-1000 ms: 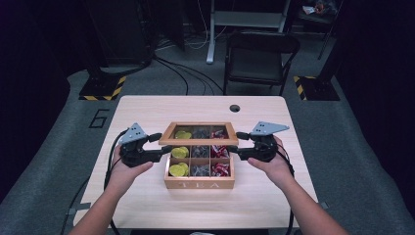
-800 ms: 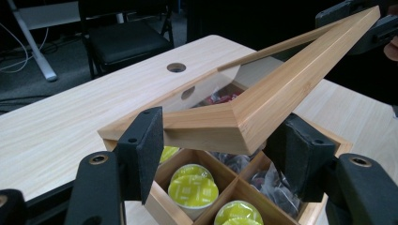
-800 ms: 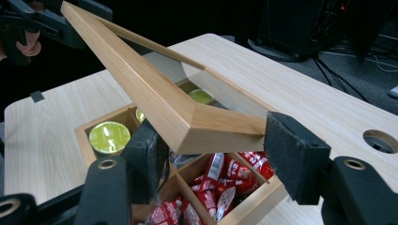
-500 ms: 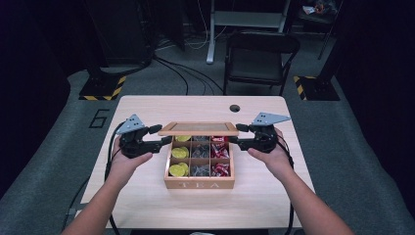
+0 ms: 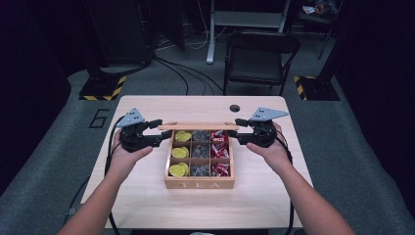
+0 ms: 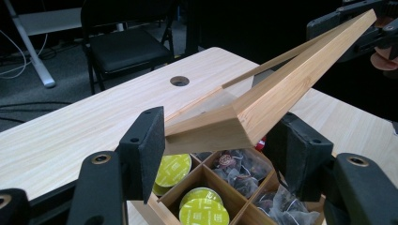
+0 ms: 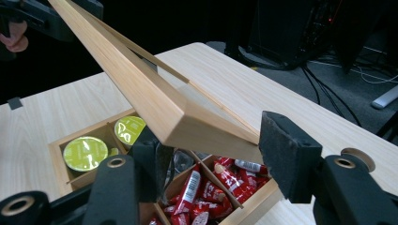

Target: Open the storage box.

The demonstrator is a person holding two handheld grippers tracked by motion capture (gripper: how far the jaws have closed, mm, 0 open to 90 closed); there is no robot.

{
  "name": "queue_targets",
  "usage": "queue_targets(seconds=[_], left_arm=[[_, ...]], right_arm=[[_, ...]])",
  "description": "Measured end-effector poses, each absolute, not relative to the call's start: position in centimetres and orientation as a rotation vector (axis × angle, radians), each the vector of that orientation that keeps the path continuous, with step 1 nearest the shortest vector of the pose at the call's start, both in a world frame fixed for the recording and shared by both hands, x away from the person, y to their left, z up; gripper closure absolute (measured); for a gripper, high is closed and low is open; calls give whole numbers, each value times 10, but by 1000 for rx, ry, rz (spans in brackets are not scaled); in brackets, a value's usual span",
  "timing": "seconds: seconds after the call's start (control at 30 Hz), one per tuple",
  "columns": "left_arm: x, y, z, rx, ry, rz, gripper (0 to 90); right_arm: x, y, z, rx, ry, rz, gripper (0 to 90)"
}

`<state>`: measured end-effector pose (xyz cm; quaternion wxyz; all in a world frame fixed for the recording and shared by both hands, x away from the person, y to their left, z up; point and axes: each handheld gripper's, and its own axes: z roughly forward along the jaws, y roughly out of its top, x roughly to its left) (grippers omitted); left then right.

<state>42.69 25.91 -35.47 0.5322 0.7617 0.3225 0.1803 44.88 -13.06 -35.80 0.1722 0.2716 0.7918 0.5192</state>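
Observation:
A wooden tea box (image 5: 199,184) marked TEA stands mid-table. It holds yellow-green capsules (image 5: 178,152), grey sachets (image 5: 199,152) and red packets (image 5: 220,152). Its wooden framed lid (image 5: 198,126) is raised over the box's back edge and looks edge-on from above. My left gripper (image 5: 164,132) is shut on the lid's left corner (image 6: 234,122). My right gripper (image 5: 235,129) is shut on the right corner (image 7: 187,122). In the left gripper view the capsules (image 6: 202,208) lie just below the jaws. The right gripper view has red packets (image 7: 197,192) under the lid.
The light wooden table (image 5: 147,196) has a round cable hole (image 5: 235,108) behind the box. A black folding chair (image 5: 262,54) stands beyond the far edge. Cables (image 5: 181,73) and yellow-black striped bases (image 5: 103,90) lie on the floor.
Both grippers have moved away from the person and up with the lid. The lid has swung from a tilted frame to edge-on, so all three rows of the box are uncovered.

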Motion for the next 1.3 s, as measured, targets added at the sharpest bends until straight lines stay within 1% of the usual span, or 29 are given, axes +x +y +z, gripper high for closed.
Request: queue_targets(seconds=[0.13,0.23,0.8,1.13,1.3], left_arm=[[431,259,-352,1810,774,431,392],[435,260,-350,1803,775,435,416],[454,259,-338,1768,787,453,430],[465,261,-335,1737,802,423,430],[469,259,-330,1749,807,441,441]], right_arm=[[452,-130,-359,771,2236,1468,441],[455,-129,-359,775,2227,1464,441],[485,-130,-368,825,2214,1484,459],[502,-128,-375,875,2203,1490,480],[508,-128,-378,891,2203,1491,484]])
